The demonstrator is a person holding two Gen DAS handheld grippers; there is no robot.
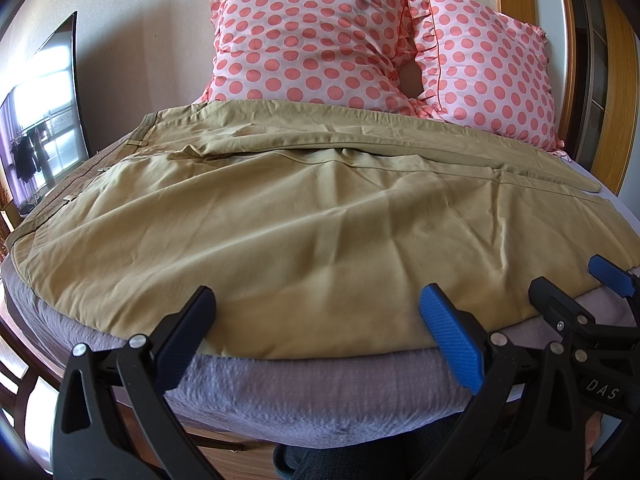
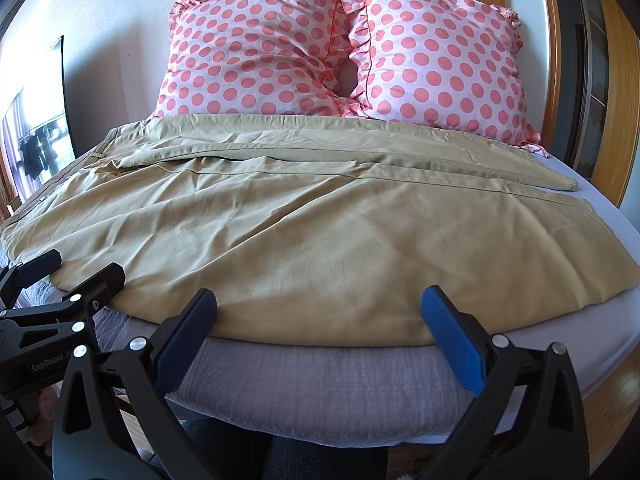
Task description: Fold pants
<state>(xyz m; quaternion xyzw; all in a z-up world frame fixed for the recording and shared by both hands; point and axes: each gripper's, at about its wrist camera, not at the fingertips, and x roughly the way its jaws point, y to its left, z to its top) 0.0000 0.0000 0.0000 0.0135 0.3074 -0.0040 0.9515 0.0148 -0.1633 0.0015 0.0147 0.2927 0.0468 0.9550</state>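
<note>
Khaki pants (image 1: 280, 216) lie spread flat across the bed, waistband at the left, leg ends at the right; they also show in the right wrist view (image 2: 320, 232). My left gripper (image 1: 316, 304) is open and empty, fingers astride the pants' near edge just above the bed's front edge. My right gripper (image 2: 320, 308) is open and empty, likewise at the near edge, further right. The right gripper appears in the left wrist view (image 1: 576, 276) at the right; the left gripper appears in the right wrist view (image 2: 84, 264) at the left. Both stay open.
The bed has a grey-lilac sheet (image 1: 320, 392). Two pink polka-dot pillows (image 2: 256, 52) (image 2: 436, 60) lean against the back wall. A mirror or screen (image 1: 44, 120) stands at the left. A wooden door frame (image 2: 616, 80) is at the right. Wooden floor lies below.
</note>
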